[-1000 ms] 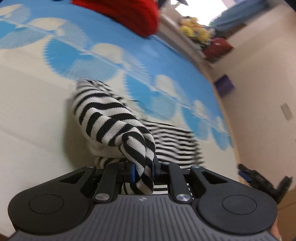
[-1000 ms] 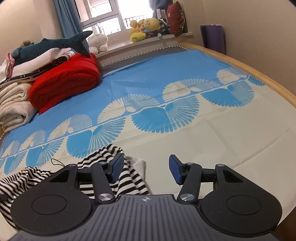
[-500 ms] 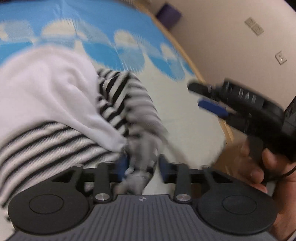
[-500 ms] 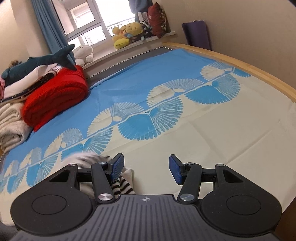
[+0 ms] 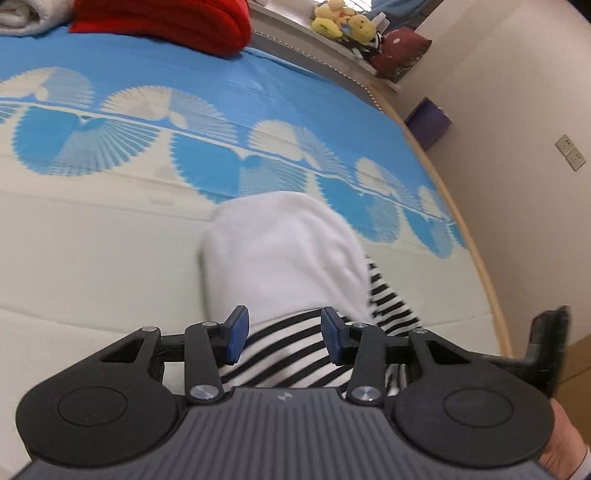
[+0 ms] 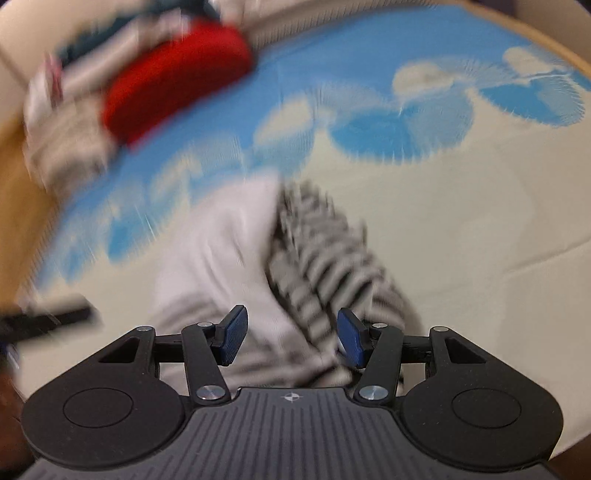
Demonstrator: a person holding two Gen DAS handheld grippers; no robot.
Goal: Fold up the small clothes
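Your left gripper [image 5: 282,334] stands open above the striped garment [image 5: 284,266], gripping nothing. Your right gripper [image 6: 291,336] looks open too, though that view is blurred.

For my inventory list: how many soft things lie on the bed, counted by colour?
Black-and-white striped garment, white inside showing: 1
Red blanket: 1
Off-white folded textile beside it: 1
Total: 3
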